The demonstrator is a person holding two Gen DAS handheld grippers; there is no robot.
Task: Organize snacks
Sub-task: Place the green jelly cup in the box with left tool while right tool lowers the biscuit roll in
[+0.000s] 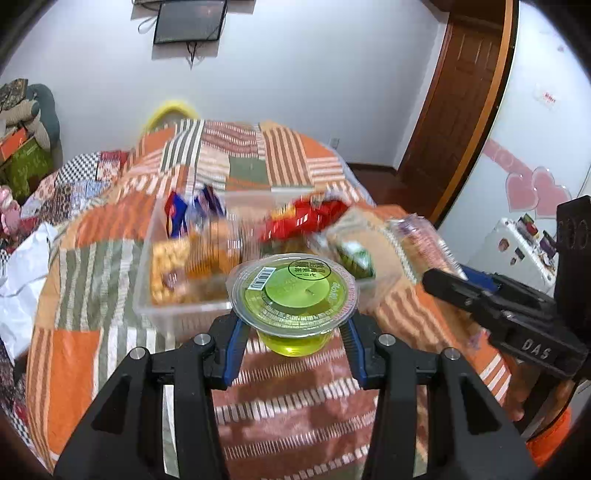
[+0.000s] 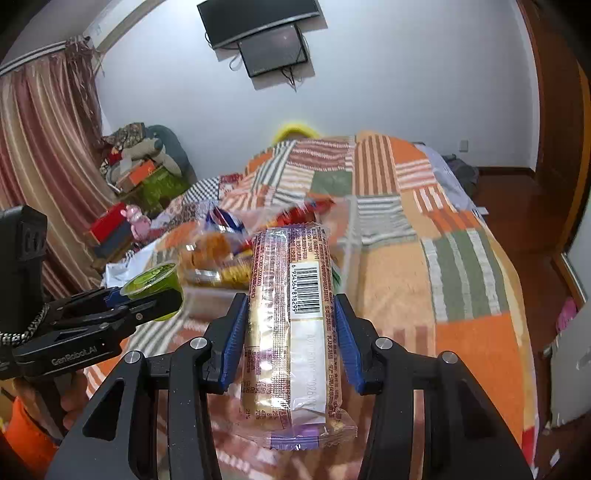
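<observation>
Left gripper (image 1: 293,325) clamped on green jelly cup (image 1: 293,291) under its rim, right gripper (image 2: 291,332) clamped on long biscuit pack (image 2: 291,328), both above patchwork blanket (image 1: 92,266), clear bin (image 1: 177,306) beyond, contents blurred.

Spread beneath and ahead of the tongs, a patchwork blanket (image 2: 424,236) in orange, green and striped squares. Mounted high on the white wall beyond the tongs, a dark screen (image 1: 189,20). Hung far left of the tongs, striped curtains (image 2: 44,155), with piled boxes and clothes (image 2: 144,162) beside them. Stood to the far right, a brown wooden door (image 1: 465,96).
</observation>
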